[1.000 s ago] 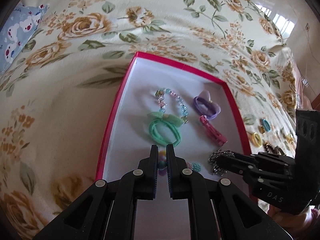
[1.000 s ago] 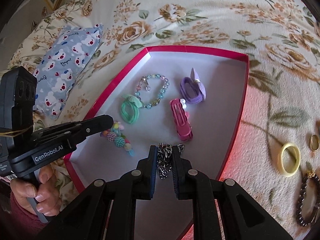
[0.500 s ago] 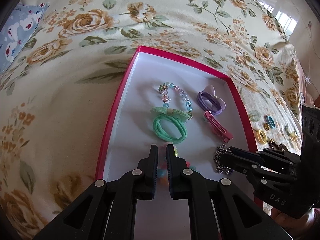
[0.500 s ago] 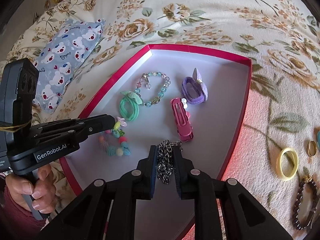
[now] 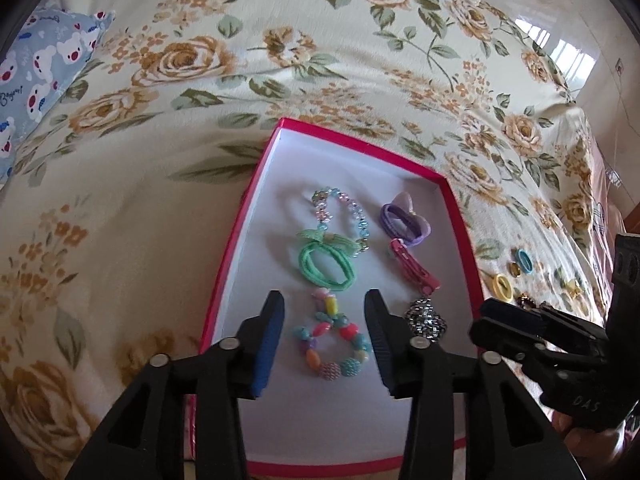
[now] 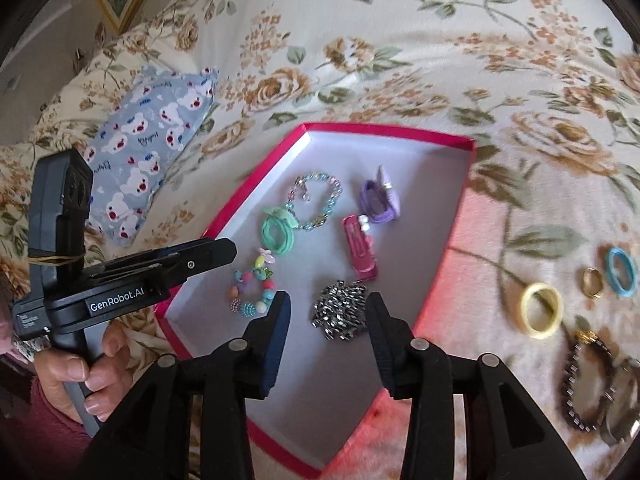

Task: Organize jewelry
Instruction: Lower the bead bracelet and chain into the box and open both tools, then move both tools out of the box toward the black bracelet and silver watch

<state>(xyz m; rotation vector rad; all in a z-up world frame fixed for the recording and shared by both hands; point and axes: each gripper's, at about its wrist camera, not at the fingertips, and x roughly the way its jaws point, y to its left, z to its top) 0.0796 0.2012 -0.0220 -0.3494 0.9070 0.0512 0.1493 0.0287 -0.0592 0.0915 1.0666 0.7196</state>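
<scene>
Nearest, the left gripper [image 5: 325, 336] hangs over the red-rimmed box [image 5: 460, 216], its jaws opening; one multicoloured bead bracelet [image 5: 330, 340] lies on the white floor of the box between them, untouched. Just beside it the right gripper [image 6: 326, 336] also has its jaws opening, with one silver chain [image 6: 340, 314] heaped loose on the floor between them, free of the pads.

Farther in lie four more pieces: one green hair tie [image 5: 326, 266], one pink hair clip [image 5: 414, 266], one pastel bead bracelet [image 5: 340, 212] and one purple hair tie [image 5: 404, 220].

Outside the box, on the floral bedspread [image 6: 440, 40], sit one yellow ring [image 6: 541, 310], one gold ring [image 6: 592, 282], one blue ring [image 6: 620, 271] and one dark bead bracelet [image 6: 588, 384]. Farthest, one blue bear-print pillow [image 6: 148, 148].
</scene>
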